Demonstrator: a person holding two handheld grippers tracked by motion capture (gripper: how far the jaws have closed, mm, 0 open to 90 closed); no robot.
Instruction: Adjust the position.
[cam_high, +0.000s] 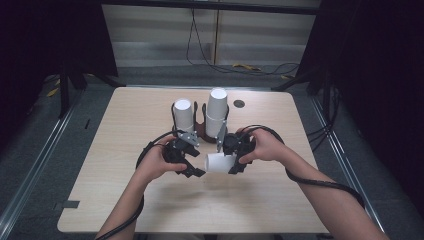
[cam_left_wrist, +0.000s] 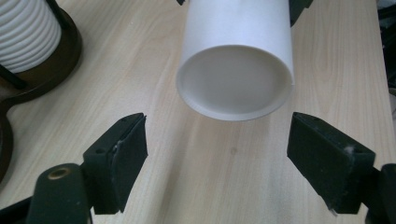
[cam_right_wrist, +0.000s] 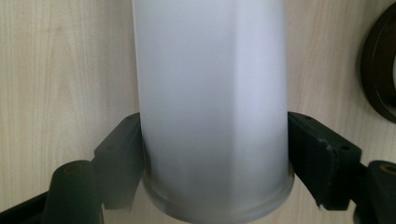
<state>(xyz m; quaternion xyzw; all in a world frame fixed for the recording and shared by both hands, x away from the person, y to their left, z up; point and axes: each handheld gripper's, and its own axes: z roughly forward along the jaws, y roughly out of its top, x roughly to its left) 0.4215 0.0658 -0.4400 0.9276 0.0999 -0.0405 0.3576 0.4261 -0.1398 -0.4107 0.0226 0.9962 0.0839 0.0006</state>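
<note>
A white paper cup (cam_high: 218, 162) lies level just above the wooden table (cam_high: 120, 195), between my two grippers. My right gripper (cam_high: 235, 167) is shut on it; in the right gripper view both pads press the cup's (cam_right_wrist: 212, 93) sides near its rolled rim, at my right gripper (cam_right_wrist: 215, 123). My left gripper (cam_high: 196, 172) points at the cup's other end from the left. In the left gripper view the jaws of my left gripper (cam_left_wrist: 219, 130) stand wide apart with nothing between them, and the cup's recessed base (cam_left_wrist: 233, 79) faces them a short way ahead.
Behind the grippers a dark holder (cam_high: 201, 131) carries two upside-down stacks of white cups, a shorter one (cam_high: 183, 112) and a taller one (cam_high: 217, 111). The ribbed stack (cam_left_wrist: 23, 32) and holder base (cam_left_wrist: 67, 53) lie left of the left gripper. A small dark disc (cam_high: 239, 103) sits farther back.
</note>
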